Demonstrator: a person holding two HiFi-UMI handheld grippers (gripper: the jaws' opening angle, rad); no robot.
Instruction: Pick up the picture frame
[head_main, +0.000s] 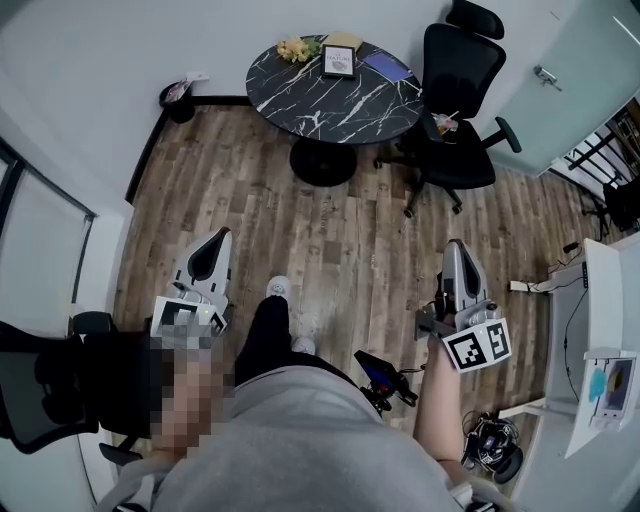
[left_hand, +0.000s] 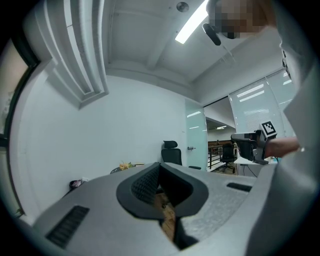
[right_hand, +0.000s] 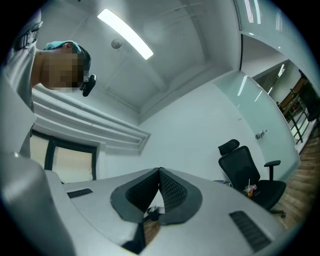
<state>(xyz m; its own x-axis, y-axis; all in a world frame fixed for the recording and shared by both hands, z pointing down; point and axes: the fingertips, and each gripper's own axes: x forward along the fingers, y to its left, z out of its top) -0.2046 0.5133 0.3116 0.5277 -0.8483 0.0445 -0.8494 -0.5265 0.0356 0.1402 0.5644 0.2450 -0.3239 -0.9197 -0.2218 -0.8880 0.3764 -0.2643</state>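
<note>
The picture frame, black-edged with a white mat, stands on the far side of a round black marble table at the top of the head view. Both grippers hang over the wood floor well short of the table, pointing towards it. My left gripper is shut, its jaws meeting at the tips with nothing between them. My right gripper is also shut and empty. In the left gripper view only the table's edge and the yellow flowers show; the frame itself is not visible there.
Yellow flowers and a blue notebook flank the frame. A black office chair stands right of the table, holding a cup. A small bin sits by the wall, a white desk at the right, another black chair at the lower left.
</note>
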